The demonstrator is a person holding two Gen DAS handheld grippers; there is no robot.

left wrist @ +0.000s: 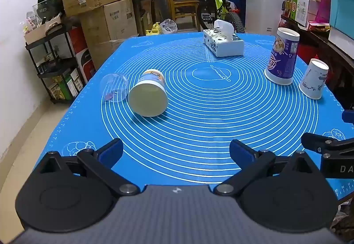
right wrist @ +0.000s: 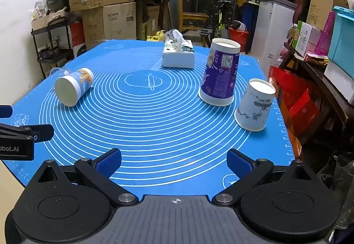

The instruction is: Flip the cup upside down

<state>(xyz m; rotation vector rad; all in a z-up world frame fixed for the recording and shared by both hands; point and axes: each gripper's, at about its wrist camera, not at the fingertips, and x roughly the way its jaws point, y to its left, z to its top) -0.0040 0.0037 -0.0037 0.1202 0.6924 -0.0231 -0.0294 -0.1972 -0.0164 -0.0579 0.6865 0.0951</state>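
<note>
Left gripper (left wrist: 176, 152): fingers spreading apart, gripping nothing.
Right gripper (right wrist: 173, 161): likewise gaping, empty.
Cup (left wrist: 148, 93): lying sideways ahead-left of left gripper, nearing the mat (left wrist: 199, 124) edge.
Room: bare mat stretching ahead of both.

The mat (right wrist: 168, 128) is blue with white rings, the tall cup (right wrist: 219, 75) is purple, and the small cup (right wrist: 254, 106) is white with blue drawings.
</note>
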